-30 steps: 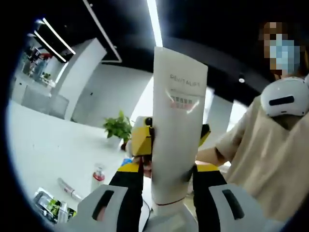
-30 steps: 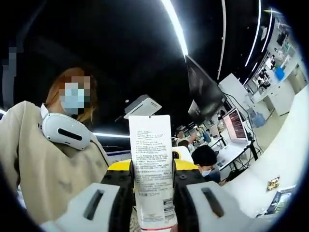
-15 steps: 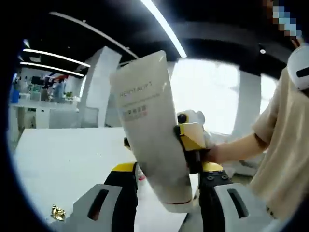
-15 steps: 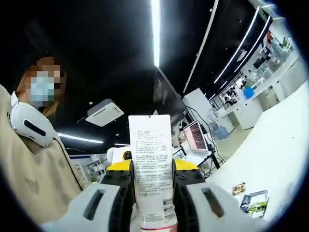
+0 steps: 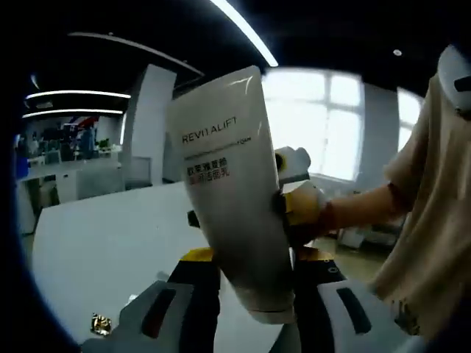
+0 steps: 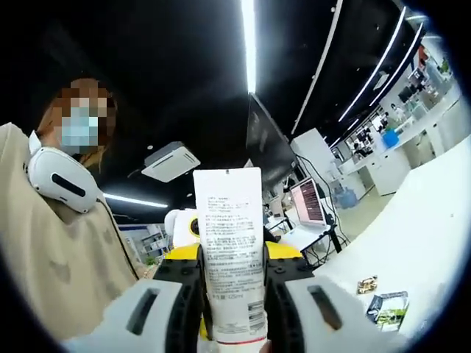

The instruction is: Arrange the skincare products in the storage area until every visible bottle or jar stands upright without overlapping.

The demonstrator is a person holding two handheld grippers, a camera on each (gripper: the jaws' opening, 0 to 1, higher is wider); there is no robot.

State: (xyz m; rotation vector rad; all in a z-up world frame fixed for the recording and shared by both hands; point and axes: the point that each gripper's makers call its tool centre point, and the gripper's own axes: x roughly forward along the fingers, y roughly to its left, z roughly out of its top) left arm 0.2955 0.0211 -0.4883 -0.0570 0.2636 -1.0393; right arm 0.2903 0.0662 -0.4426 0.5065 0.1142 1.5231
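A white tube (image 5: 235, 198) printed REVITALIFT stands tilted in the air, high above the table. Its lower end sits between the jaws of my left gripper (image 5: 257, 294), which press against its edges. In the left gripper view my right gripper (image 5: 300, 209), yellow and black, grips the same tube from the far side. In the right gripper view the tube's back (image 6: 231, 257), covered in small print, stands upright between the jaws of my right gripper (image 6: 234, 309), which is shut on it. The left gripper's yellow parts (image 6: 184, 254) peek out behind the tube.
A white table (image 5: 110, 243) stretches below, with a small gold item (image 5: 98, 323) on it. In the right gripper view a gold item (image 6: 366, 284) and a dark printed packet (image 6: 388, 307) lie on the table (image 6: 427, 220). A person in a beige top (image 6: 51, 250) stands close.
Both views swung with my hands. In the left gripper view the tube went from upright to tilted and now sits a little nearer. In the right gripper view it keeps its place between the jaws.
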